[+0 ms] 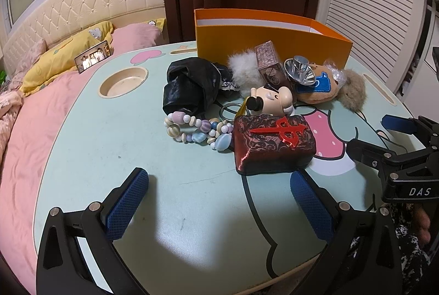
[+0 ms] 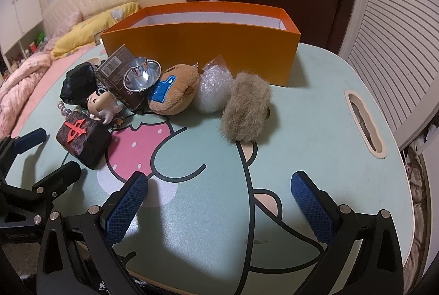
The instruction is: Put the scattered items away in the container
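The orange box [image 1: 274,47] stands at the tabletop's [image 1: 109,152] far edge, the clutter heaped just in front of it. Nearest is the red block [image 1: 273,145], lying straight ahead of the left hand-held gripper [image 1: 219,201], just beyond its right fingertip, long axis running crosswise. Both grippers are spread wide and hold nothing. The right hand-held gripper [image 2: 219,201] faces bare tabletop; the fur tuft [image 2: 247,113] lies ahead of it, farther off. The left looks better placed to start.

Orange box [image 2: 208,47] stands open behind scattered trinkets [image 1: 247,102] on the table.
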A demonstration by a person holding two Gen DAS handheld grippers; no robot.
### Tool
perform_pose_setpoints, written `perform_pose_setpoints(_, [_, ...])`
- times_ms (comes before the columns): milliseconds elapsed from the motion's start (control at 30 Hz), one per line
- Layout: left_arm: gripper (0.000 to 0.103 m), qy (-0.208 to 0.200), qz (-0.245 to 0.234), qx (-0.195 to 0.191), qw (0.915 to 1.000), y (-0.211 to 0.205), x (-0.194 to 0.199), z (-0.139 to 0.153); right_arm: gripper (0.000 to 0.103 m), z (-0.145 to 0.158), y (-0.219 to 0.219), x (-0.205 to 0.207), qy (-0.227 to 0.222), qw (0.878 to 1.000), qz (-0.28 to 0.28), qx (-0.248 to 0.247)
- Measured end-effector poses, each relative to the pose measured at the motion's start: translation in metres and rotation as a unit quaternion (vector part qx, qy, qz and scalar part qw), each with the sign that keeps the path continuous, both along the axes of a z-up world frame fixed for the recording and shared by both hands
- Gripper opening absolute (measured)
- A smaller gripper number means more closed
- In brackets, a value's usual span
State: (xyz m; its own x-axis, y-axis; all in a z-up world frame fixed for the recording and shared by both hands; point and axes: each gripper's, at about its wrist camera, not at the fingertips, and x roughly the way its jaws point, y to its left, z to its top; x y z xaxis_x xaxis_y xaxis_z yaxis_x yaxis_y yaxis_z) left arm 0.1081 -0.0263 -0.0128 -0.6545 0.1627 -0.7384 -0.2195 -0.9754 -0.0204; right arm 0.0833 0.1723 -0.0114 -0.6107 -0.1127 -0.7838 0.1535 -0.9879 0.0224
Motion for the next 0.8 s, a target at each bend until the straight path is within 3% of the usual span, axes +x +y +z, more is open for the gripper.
perform_pose_setpoints(800, [0.103,0.018,-0.02,0.01,0.9996,-0.0066,0.002,0.0001,0.103,-0.0048,-0.0048,-0.0024,0.025,1.0,0.012,0.0])
